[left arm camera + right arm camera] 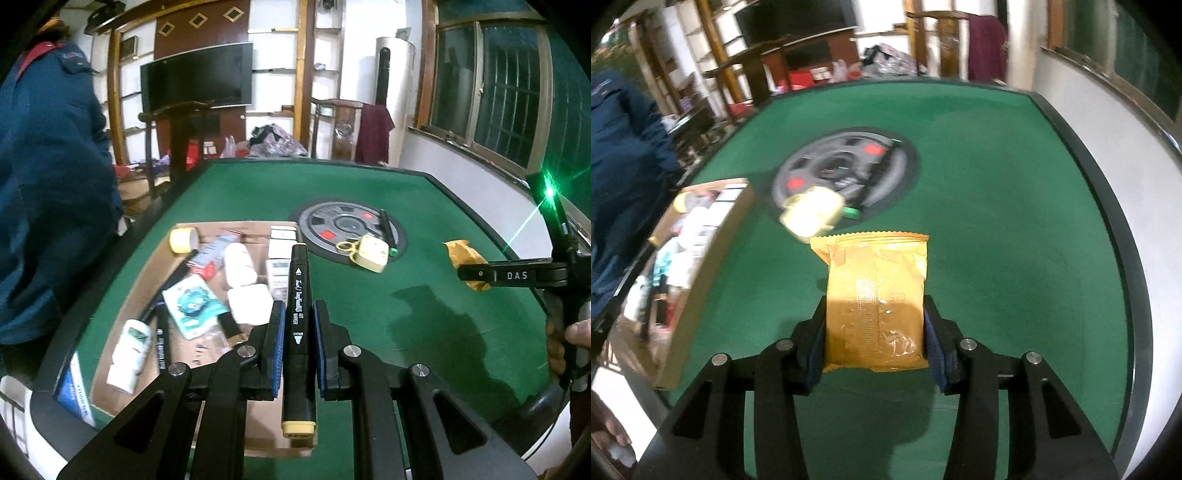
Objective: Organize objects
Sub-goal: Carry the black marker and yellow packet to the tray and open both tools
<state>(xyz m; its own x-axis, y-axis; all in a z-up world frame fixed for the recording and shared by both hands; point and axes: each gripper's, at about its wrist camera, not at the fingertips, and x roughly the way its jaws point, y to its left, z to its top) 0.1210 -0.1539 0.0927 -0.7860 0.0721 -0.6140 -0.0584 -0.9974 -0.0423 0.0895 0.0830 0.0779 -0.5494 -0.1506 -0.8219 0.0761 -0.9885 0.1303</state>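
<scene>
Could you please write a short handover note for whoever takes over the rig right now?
Left tool: shut on the black marker, held above the cardboard box.
Right tool: pads against the orange packet; lifted or not, cannot tell.
Done: box already holds tape, bottles and packets.
Left: drop marker and packet in the box, then collect the yellowish case and the green-capped pen on the table's centre disc.
</scene>
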